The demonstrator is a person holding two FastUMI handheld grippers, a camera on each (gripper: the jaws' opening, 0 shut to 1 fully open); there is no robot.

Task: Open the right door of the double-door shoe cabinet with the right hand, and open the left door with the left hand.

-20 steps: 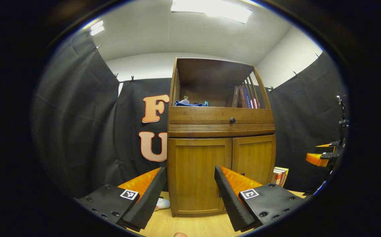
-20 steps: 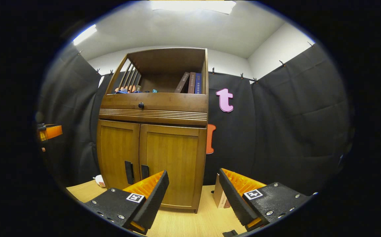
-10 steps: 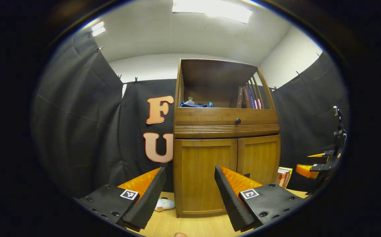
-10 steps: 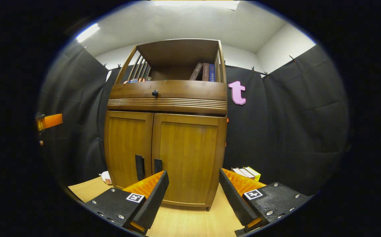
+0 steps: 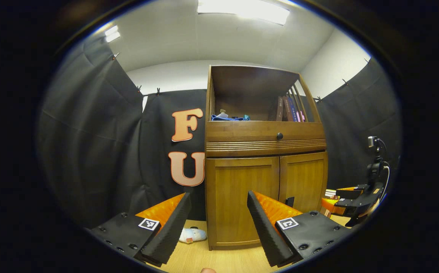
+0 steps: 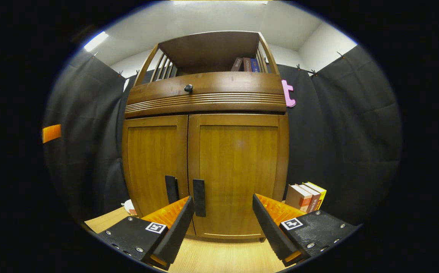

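I have the right gripper [image 6: 223, 223] low and square to the shoe cabinet [image 6: 208, 159], fingers spread wide and empty, so the right door's handle [image 6: 199, 197] near that door's inner edge sits just past my left finger, ready to be caught. Both doors are shut, the left door's handle [image 6: 172, 189] just beside it. I hold the left gripper [image 5: 219, 223] farther back, also wide open and holding nothing, facing the left door [image 5: 242, 201] to wait its turn.
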